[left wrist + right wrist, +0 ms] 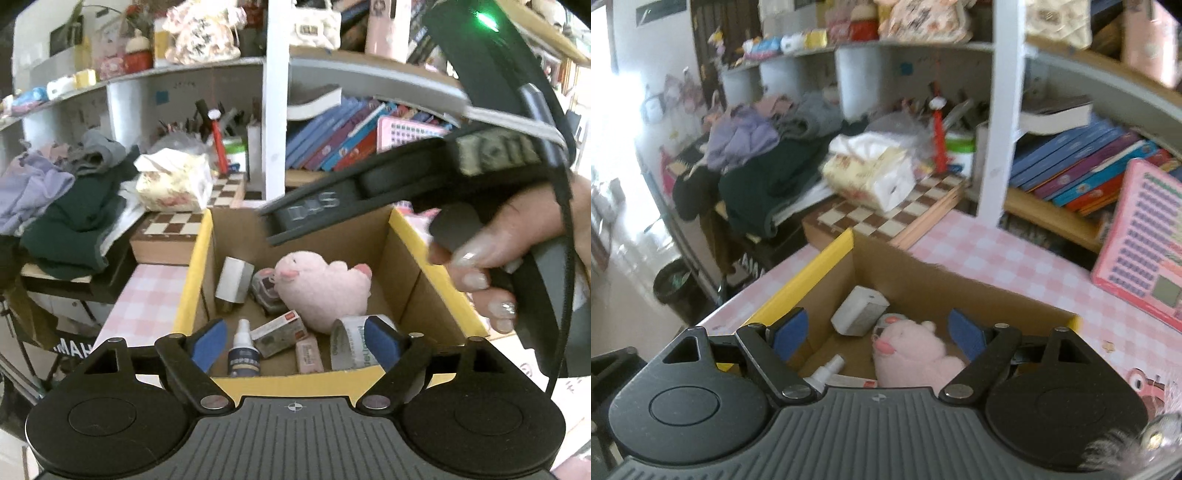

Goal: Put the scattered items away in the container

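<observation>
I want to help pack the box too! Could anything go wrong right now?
Maybe two things. The right gripper hangs right over the cardboard box, close to the left gripper, so they could bump. And the box already holds the pink plush, tape roll and spray bottle, so another item might knock the bottle over.
</observation>
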Demonstrator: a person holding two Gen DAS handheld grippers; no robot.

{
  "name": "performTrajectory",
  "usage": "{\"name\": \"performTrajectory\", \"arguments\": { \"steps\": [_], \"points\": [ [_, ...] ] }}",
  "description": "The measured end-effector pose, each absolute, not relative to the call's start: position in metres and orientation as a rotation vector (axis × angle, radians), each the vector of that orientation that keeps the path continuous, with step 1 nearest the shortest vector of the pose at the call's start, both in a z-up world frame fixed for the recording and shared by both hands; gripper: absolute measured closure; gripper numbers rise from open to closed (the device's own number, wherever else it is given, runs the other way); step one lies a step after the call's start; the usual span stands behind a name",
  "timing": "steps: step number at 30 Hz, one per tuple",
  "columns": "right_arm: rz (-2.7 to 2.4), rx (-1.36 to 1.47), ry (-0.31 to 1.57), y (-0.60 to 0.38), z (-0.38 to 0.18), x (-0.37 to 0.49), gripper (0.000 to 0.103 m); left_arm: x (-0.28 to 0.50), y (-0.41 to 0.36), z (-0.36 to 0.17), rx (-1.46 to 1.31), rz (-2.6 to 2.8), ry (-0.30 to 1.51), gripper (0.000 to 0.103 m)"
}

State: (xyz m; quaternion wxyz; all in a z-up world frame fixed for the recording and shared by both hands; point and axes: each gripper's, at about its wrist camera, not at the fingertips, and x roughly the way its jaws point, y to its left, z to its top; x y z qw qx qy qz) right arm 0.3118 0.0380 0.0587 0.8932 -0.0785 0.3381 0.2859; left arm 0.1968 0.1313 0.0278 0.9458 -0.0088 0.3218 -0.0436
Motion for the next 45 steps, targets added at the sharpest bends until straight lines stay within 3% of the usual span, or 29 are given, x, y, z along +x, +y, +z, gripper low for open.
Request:
{"name": "performTrajectory", "arguments": {
  "steps": [25, 45],
  "points": [
    [0.269, -0.022, 0.539, -0.075, 0.084, 0.153, 0.016, 0.084, 0.145, 0.049, -0.07, -0.029, 0.561, 0.016],
    [0.124, -0.075, 0.501, -0.09, 0.049, 0.04, 0.015, 0.036, 0.12, 0.036, -0.034, -0.066, 0.56, 0.016]
  ]
}}
